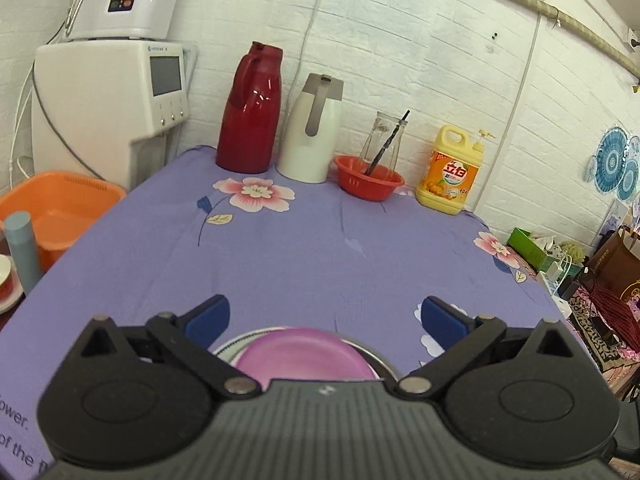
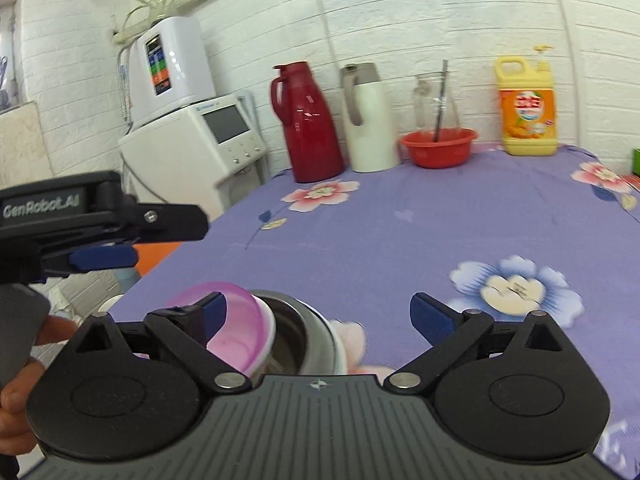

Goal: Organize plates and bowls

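Note:
A purple bowl [image 1: 304, 354] rests in a stack of dishes with a white plate rim [image 1: 230, 346] and a metal bowl rim [image 1: 378, 354], low on the purple flowered cloth [image 1: 312, 256]. My left gripper [image 1: 326, 314] hovers over the stack, open, with nothing between its blue pads. In the right wrist view the purple bowl [image 2: 240, 324] sits beside a steel bowl [image 2: 304, 332] on a white dish. My right gripper [image 2: 316, 312] is open above them, touching nothing. The left gripper [image 2: 104, 258] shows at the left of that view, held by a hand [image 2: 52, 328].
Along the back wall stand a red thermos [image 1: 250, 112], a white thermos [image 1: 312, 132], a glass jug [image 1: 382, 140], a red basket bowl [image 1: 368, 178] and a yellow detergent bottle [image 1: 450, 172]. An orange basin [image 1: 60, 212] and a white appliance [image 1: 108, 100] are left of the table.

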Available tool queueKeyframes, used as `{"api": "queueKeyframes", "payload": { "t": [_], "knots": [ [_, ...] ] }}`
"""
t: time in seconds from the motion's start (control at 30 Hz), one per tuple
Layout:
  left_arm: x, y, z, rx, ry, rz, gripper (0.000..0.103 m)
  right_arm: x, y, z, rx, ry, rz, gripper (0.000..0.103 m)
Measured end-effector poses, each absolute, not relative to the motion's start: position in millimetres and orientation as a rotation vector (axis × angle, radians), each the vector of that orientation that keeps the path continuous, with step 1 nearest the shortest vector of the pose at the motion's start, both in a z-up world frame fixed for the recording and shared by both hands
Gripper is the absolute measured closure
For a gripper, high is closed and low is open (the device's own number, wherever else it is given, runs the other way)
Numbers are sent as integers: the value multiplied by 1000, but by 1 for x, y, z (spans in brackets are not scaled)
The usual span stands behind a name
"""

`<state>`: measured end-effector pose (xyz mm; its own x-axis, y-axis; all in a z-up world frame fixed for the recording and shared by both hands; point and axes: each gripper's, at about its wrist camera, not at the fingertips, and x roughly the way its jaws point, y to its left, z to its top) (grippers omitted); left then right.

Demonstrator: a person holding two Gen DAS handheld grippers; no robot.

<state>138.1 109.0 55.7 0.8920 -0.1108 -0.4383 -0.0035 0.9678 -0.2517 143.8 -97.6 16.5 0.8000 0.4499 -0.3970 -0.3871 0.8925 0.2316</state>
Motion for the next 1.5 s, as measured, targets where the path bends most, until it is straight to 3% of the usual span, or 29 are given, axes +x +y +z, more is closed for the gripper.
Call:
{"api": "queueKeyframes", "payload": {
  "t": [0.4,0.83,1.5],
  "knots": [
    [46,55,11,-149,453,-28,1,62,-160,-21,255,488,257,0],
    [-31,33,-8,-99,384,-75,1,-3,-170,-24,246,487,159,0],
    [-34,40,-16,-31,346,-16,1,-12,-170,-32,262,489,173,0]
  ]
}}
